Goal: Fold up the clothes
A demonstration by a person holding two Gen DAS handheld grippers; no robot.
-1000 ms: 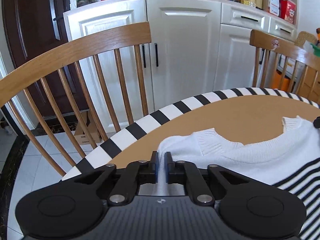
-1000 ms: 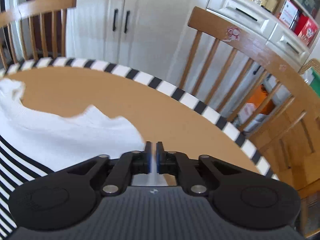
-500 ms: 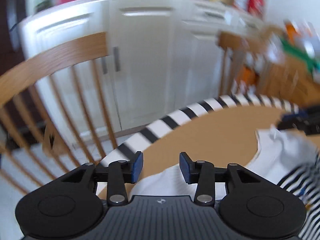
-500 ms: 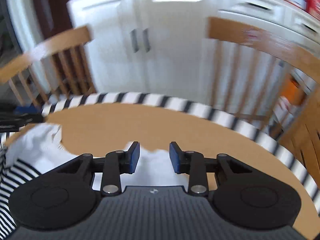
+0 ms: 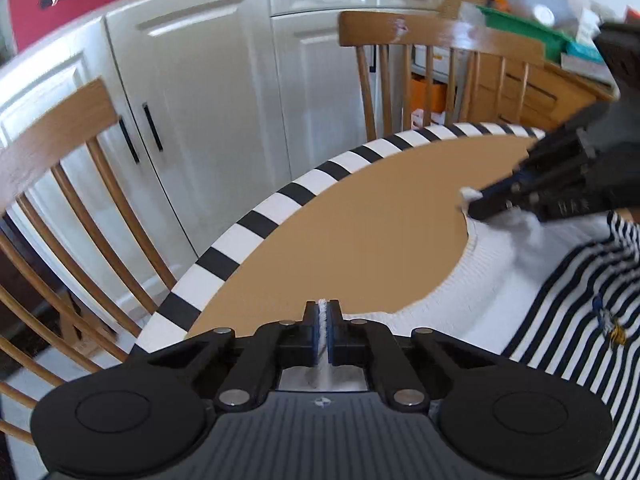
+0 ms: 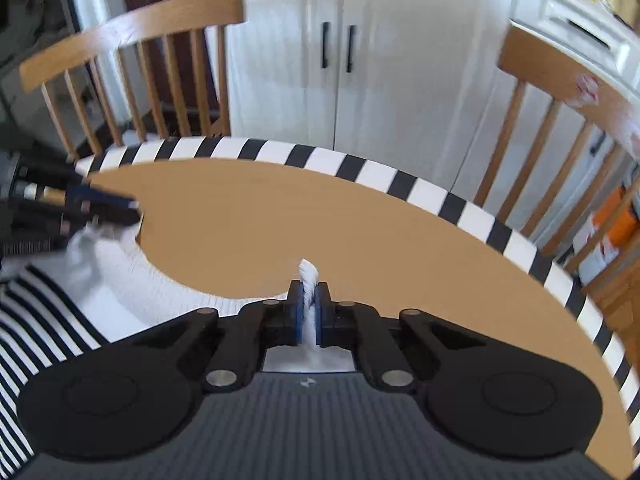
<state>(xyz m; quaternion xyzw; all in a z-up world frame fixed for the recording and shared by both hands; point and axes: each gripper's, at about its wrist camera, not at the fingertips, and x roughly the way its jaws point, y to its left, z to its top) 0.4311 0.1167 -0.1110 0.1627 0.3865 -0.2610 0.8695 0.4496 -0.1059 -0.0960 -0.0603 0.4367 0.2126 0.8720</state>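
Note:
A white knit sweater with black stripes [image 5: 500,280] lies on a round tan table [image 5: 360,232]. My left gripper [image 5: 323,328] is shut on the sweater's white ribbed edge, near the table's left rim. My right gripper [image 6: 307,312] is shut on another part of the same white edge [image 6: 308,276]. The white edge curves in an arc between the two grippers. The right gripper also shows in the left wrist view [image 5: 492,200], and the left gripper shows in the right wrist view [image 6: 116,208], each pinching white fabric.
The table has a black-and-white striped rim [image 5: 280,200]. Wooden spindle chairs [image 5: 52,152] [image 5: 432,64] stand at its far side, with white cabinets [image 5: 208,80] behind. A wooden sideboard with a green tray [image 5: 532,32] is at the right.
Both grippers let go of the sweater, opened, and moved to new spots on its white edge. Both are now shut on that edge and face each other.

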